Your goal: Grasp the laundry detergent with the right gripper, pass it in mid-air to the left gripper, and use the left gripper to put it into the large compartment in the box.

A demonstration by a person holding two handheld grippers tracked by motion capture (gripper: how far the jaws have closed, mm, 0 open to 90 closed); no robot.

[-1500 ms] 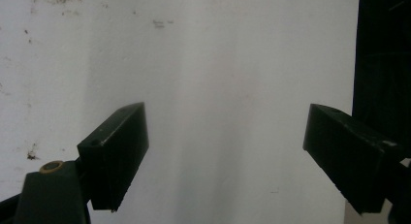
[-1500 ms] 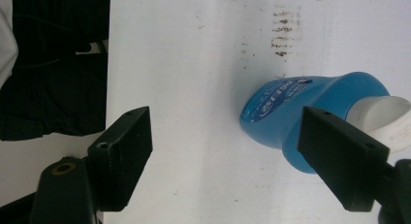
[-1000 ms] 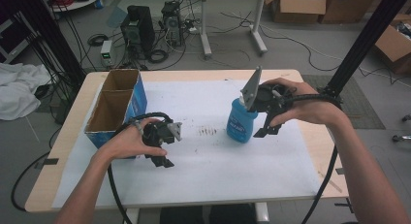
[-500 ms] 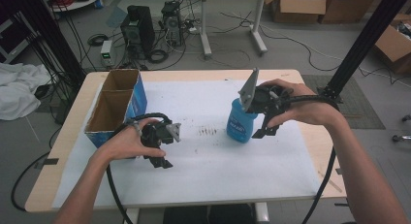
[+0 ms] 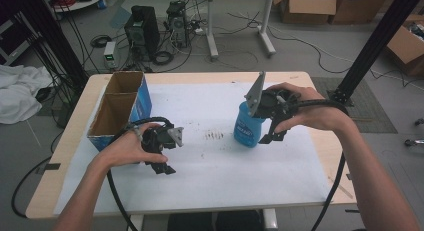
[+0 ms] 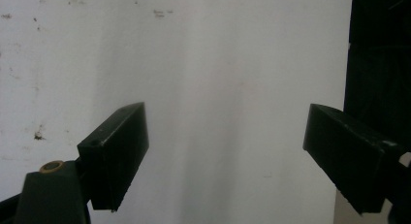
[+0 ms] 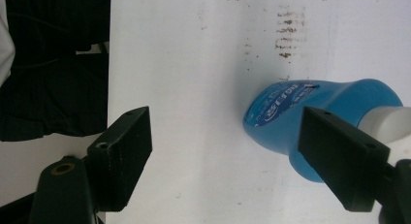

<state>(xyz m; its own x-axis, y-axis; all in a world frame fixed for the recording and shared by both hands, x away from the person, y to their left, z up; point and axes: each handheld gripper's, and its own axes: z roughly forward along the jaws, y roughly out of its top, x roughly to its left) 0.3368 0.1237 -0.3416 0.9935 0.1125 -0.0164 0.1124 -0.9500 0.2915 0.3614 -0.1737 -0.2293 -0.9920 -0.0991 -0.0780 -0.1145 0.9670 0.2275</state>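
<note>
Since the blue bottle stands upright mid-table just beside the right gripper, whose jaws gape empty, it's way nearer than the left gripper, also spread wide.

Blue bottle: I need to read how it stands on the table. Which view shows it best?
The high view: the blue bottle stands upright on the white sheet, beside the right gripper. The right gripper view shows its body and label close up, partly behind one jaw.

Glossy plastic bottle (matt cardboard box)
</note>
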